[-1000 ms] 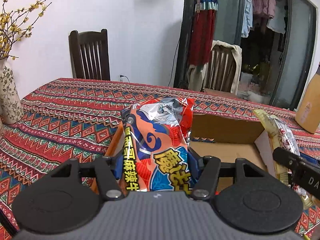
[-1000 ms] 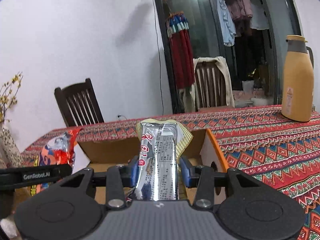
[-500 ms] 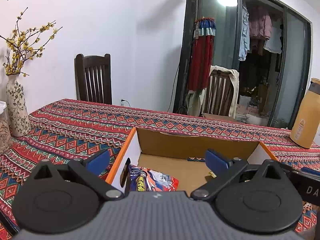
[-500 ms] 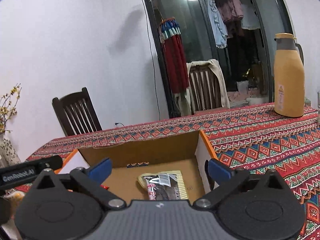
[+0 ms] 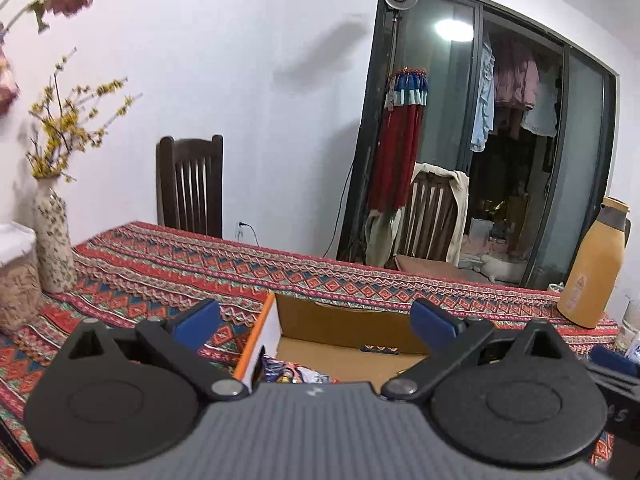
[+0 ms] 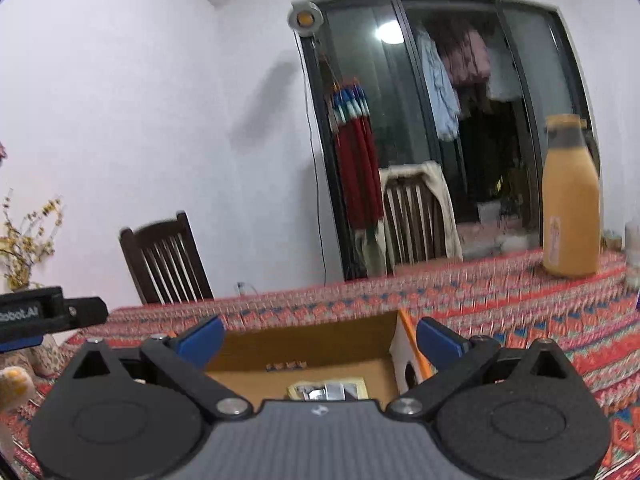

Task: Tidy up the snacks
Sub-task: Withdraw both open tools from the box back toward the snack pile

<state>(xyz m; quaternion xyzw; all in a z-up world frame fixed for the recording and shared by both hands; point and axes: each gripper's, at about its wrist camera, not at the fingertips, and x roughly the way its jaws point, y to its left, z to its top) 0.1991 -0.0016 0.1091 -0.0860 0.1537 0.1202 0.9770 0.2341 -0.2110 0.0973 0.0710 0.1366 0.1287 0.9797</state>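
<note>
An open cardboard box (image 5: 340, 324) with an orange-edged white side stands on the patterned tablecloth. In the left wrist view, my left gripper (image 5: 316, 322) is open and empty above the box's left end. The orange and blue snack bag (image 5: 294, 374) lies inside, mostly hidden by the gripper body. In the right wrist view, my right gripper (image 6: 320, 338) is open and empty above the box (image 6: 312, 340). The silver and yellow snack packet (image 6: 328, 390) lies on the box floor, partly hidden.
A tan thermos (image 5: 592, 268) stands at the table's right, also in the right wrist view (image 6: 570, 200). A vase with yellow flowers (image 5: 52, 236) stands at the left. Two wooden chairs (image 5: 190, 184) stand behind the table. The left gripper's body (image 6: 44, 314) shows at left in the right wrist view.
Both grippers opened and let their snacks drop into the box. Both have since risen and tilted upward, so the snacks sit lower in view.
</note>
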